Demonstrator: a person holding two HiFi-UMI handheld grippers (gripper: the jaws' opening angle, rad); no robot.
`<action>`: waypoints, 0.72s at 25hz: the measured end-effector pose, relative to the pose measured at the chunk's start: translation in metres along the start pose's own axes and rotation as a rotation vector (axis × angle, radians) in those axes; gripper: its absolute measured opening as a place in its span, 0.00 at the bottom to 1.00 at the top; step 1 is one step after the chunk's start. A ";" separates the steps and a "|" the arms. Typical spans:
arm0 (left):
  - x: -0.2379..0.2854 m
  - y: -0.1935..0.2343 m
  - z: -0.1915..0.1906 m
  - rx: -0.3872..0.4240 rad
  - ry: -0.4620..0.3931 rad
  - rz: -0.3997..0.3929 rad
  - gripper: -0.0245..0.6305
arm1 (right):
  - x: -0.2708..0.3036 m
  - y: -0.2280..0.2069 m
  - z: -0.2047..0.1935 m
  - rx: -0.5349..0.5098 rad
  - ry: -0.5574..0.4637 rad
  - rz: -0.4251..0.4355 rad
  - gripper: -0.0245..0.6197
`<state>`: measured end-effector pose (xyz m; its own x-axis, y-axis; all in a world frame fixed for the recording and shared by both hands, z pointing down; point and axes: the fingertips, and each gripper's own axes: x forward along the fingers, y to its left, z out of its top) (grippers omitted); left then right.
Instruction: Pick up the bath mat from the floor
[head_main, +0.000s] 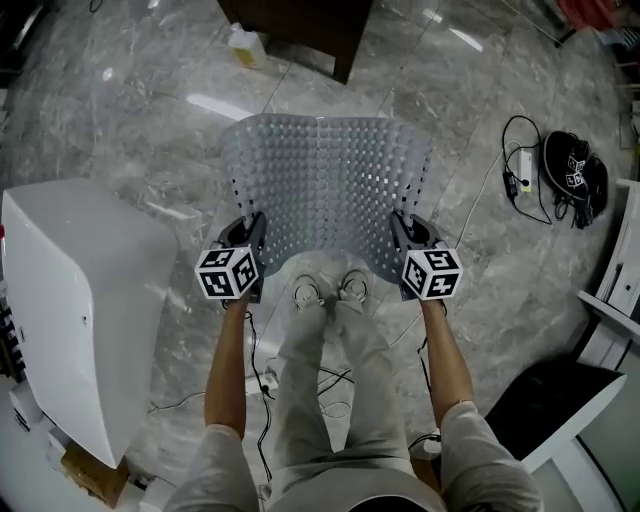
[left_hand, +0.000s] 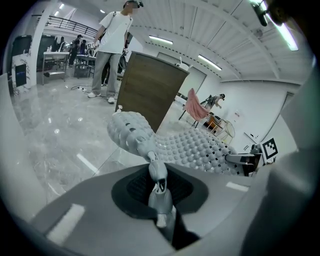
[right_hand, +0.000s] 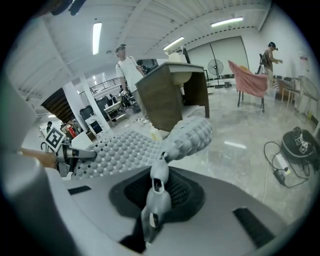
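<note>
The left hand-held gripper (head_main: 250, 224) has its jaws pressed together on a near corner of the mat (head_main: 330, 180). Its own view shows the thin grey edge pinched between the two tips (left_hand: 157, 180). The right hand-held gripper (head_main: 401, 224) pinches the other near corner in the same way (right_hand: 156, 186).

The mat hangs between the two, just ahead of the person's shoes (head_main: 328, 290), and bows away from them with its bumpy side up. Its near edge runs side to side from one pinch to the other, and the sheet stretches forward, away from both tips. Neither hand is nearer, as each sits at its own corner, level with the other.

Near the shoes the mat is clear of the floor (head_main: 150, 120). The far edge curls down, and it probably hangs free, though the head view is too steep to be sure.

A dark cabinet (head_main: 310, 25) stands well beyond the shoes, past the mat's far edge. Any further raise should keep both hands level so the sheet does not slide toward one corner.
</note>
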<state>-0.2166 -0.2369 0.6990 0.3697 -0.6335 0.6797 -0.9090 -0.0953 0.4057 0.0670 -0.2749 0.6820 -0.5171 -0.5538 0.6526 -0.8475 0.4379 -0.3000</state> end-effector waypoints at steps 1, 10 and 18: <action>-0.008 -0.006 0.009 0.002 -0.007 -0.003 0.11 | -0.009 0.004 0.011 -0.002 -0.006 -0.001 0.11; -0.090 -0.053 0.088 0.001 -0.080 -0.017 0.11 | -0.086 0.046 0.103 -0.040 -0.075 -0.003 0.11; -0.167 -0.097 0.152 0.051 -0.146 -0.034 0.11 | -0.155 0.085 0.175 -0.085 -0.151 0.002 0.11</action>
<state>-0.2198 -0.2390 0.4535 0.3718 -0.7339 0.5684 -0.9065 -0.1549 0.3928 0.0543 -0.2759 0.4340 -0.5361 -0.6502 0.5384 -0.8367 0.4940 -0.2366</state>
